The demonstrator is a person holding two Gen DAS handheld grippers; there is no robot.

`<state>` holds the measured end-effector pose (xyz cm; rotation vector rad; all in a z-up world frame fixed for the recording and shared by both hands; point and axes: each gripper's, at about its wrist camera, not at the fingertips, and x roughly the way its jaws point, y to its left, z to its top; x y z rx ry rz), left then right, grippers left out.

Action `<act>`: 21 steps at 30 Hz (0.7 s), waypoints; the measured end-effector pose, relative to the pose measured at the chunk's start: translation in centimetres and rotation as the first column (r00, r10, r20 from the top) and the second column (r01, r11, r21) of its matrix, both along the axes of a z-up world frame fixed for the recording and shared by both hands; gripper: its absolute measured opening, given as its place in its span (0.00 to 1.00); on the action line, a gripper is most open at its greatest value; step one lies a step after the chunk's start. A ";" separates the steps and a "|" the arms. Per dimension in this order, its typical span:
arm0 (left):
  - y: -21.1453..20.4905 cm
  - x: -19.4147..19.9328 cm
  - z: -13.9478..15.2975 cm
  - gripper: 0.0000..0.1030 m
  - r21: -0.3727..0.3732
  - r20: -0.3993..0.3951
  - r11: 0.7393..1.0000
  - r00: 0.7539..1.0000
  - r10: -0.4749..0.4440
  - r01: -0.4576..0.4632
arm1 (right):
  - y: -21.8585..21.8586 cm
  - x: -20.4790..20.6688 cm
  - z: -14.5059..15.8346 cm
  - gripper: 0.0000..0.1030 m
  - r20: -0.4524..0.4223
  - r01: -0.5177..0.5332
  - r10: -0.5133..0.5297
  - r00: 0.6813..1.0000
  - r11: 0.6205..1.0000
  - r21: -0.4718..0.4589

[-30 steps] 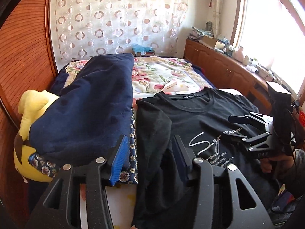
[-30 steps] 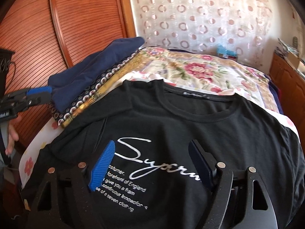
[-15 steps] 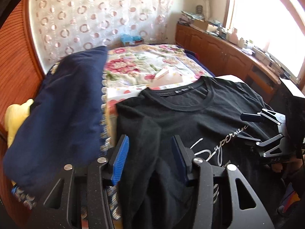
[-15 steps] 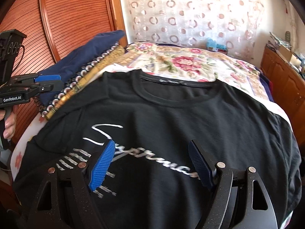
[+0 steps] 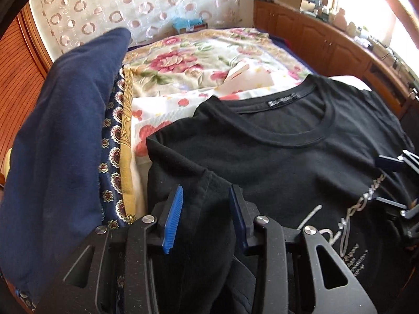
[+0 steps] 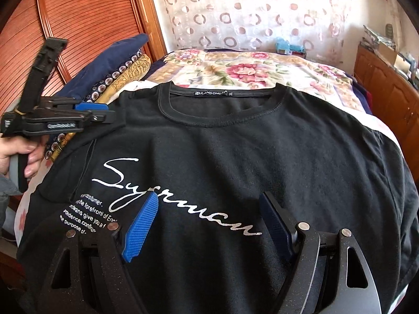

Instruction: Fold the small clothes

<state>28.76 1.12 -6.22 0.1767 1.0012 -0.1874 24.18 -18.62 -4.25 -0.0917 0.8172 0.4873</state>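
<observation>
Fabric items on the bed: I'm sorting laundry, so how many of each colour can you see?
Black printed T-shirt: 1
Navy blue folded cloth: 1
Navy-and-gold patterned cloth: 1
Floral cream bedspread: 1
Total: 4

Strong daylight enters through the wood-framed window (image 5: 371, 7) at the upper right of the left wrist view, blown out to white glare; the sheer circle-patterned curtain (image 6: 248, 13) glows evenly; the black cotton T-shirt (image 6: 235, 151) soaks up light, its folds barely readable; both fisheye views bend straight lines and darken at the corners; focus is fairly sharp, slightly soft toward the edges.
</observation>
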 end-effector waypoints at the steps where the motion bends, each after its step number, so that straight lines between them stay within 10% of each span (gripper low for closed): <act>1: -0.1 0.2 -0.2 0.37 0.009 -0.004 1.000 1.000 0.002 -0.002 | -0.3 0.1 -0.1 0.78 -0.003 0.000 0.000 1.000 1.000 0.003; 10: 0.5 -0.2 0.3 0.08 0.045 0.035 0.999 0.999 0.012 -0.014 | -1.1 0.4 -0.1 0.78 -0.005 0.002 -0.002 1.000 1.000 0.025; 21: 7.0 -4.4 9.4 0.06 -0.082 0.305 0.988 0.941 0.149 -0.130 | -0.5 0.5 0.0 0.78 -0.002 0.001 -0.001 1.000 1.000 0.012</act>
